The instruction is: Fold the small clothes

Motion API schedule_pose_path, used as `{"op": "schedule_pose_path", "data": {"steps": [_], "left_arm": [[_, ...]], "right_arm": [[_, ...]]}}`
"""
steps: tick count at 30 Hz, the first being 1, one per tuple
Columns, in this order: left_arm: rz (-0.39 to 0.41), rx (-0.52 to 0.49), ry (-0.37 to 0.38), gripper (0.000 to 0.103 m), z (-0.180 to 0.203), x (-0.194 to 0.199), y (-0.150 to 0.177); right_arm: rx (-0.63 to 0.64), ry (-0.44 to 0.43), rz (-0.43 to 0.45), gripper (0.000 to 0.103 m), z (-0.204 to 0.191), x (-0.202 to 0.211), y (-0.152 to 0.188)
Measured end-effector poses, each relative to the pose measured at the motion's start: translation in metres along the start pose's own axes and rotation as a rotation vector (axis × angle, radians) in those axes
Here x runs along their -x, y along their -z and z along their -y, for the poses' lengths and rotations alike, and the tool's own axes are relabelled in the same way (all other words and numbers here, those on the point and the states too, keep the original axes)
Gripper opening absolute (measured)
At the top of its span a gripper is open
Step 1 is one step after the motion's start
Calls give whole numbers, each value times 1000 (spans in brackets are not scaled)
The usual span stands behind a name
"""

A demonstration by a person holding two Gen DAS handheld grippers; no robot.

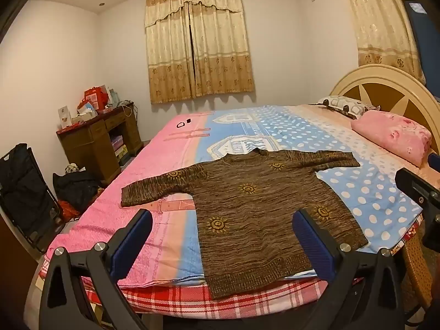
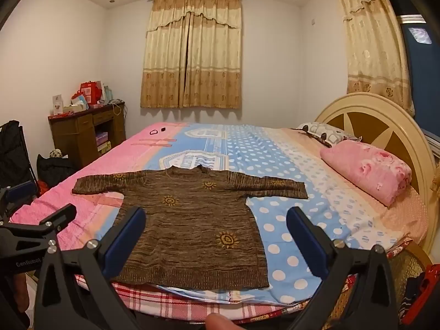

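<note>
- Sweater [image 2: 192,225]: brown knit with yellow sun motifs, spread flat and face up on the bed [image 2: 316,220] near its foot edge, both sleeves stretched out sideways, ribbed hem nearest the cameras, collar far side. No fold made yet.
- Left gripper [image 1: 222,236]: jaws wide apart, holding nothing, hovering off the near edge of the bed over the hem region.
- Right gripper [image 2: 216,233]: likewise spread wide and empty, same standoff. A fingertip [image 2: 217,323] shows at the bottom of the right wrist view.
- Handling, judged: soft, limp, moderately thick knit; light; will sag and stretch if lifted from a single point. Not slippery; the weave should hold well between the pads.
- Grip sites, judged: sleeve cuffs or shoulder seams for folding the sleeves inward; then the two hem corners, one per gripper, to bring hem to collar.
- Risk: pinching the sheet [image 1: 170,236] underneath together with the knit.
</note>
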State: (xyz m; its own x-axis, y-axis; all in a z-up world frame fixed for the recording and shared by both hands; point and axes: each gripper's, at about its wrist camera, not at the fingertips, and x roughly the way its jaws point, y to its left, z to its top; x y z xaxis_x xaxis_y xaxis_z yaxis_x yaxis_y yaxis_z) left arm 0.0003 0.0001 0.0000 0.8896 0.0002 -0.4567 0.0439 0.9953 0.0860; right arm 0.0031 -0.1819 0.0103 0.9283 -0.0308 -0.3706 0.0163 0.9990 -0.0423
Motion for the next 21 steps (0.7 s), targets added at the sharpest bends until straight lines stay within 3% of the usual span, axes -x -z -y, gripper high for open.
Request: {"op": "schedule_pose_path", "data": {"steps": [21], "left_arm": [[-3,-11,0,102,0,-6,9]], "right_arm": [[13,0,-28,103,2,-8,5]]}}
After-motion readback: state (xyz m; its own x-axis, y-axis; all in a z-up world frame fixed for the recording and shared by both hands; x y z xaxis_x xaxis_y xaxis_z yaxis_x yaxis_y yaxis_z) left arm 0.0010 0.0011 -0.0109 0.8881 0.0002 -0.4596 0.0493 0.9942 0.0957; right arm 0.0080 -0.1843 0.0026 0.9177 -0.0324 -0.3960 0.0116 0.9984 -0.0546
